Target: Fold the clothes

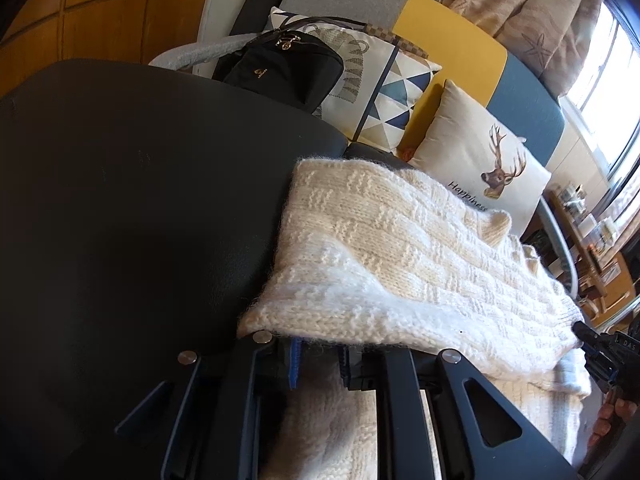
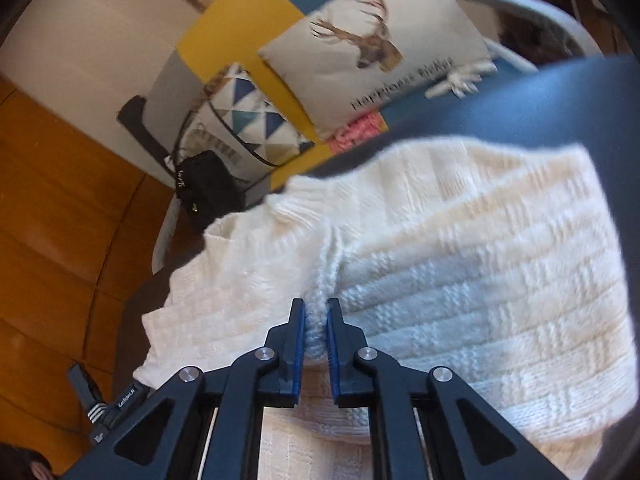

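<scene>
A cream knitted sweater (image 1: 400, 260) lies folded on a black padded surface (image 1: 120, 200). In the left wrist view its near folded edge drapes over the tips of my left gripper (image 1: 319, 356), which holds that edge; the fingertips are hidden under the knit. More of the sweater lies beneath the gripper. In the right wrist view my right gripper (image 2: 316, 316) is shut on a raised ridge of the sweater (image 2: 480, 280), its blue pads pinching the knit from both sides. The right gripper (image 1: 584, 332) also shows at the sweater's right end in the left wrist view, with a hand (image 1: 612, 416) behind it.
Behind the surface stands a sofa with a deer cushion (image 1: 480, 168), a triangle-patterned cushion (image 1: 400, 92) and a black bag (image 1: 280, 68). Wooden floor (image 2: 60, 200) lies to the left in the right wrist view. The black surface stretches bare to the left of the sweater.
</scene>
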Tool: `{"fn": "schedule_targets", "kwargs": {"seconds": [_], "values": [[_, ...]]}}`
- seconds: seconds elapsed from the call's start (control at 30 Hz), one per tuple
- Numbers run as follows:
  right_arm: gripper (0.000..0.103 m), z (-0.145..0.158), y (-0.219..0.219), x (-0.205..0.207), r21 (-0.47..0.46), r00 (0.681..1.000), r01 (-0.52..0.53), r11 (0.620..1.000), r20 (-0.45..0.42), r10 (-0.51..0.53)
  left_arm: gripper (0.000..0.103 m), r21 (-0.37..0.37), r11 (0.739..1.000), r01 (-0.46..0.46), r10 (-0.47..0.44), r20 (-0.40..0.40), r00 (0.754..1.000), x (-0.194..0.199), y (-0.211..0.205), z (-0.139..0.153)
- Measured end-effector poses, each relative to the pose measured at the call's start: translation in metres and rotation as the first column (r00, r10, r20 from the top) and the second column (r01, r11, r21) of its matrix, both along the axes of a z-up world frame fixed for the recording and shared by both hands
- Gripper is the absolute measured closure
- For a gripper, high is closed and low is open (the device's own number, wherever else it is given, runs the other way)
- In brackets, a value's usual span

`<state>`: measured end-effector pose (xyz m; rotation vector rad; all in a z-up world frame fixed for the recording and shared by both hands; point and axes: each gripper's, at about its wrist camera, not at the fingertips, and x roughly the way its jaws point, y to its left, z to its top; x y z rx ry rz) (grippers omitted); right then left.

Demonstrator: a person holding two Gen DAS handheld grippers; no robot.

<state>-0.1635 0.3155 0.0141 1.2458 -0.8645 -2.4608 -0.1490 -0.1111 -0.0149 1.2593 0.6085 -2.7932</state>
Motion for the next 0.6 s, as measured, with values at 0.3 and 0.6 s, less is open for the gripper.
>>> {"fn": "schedule_targets", "kwargs": {"seconds": [0.3, 0.6], "values": [[0.095, 0.031, 0.005, 0.005, 0.095, 0.997, 0.042, 0.995, -0.074, -0.035, 0.079, 0.014, 0.999, 0.029, -0.029, -0.010, 1.000, -0.002, 0.003, 0.003], [0.100, 0.016, 0.022, 0.003, 0.110, 0.992, 0.121, 0.987, -0.045, -0.116, 0.072, 0.032, 0.998, 0.053, -0.052, -0.016, 0.999, -0.005, 0.000, 0.004]]}}
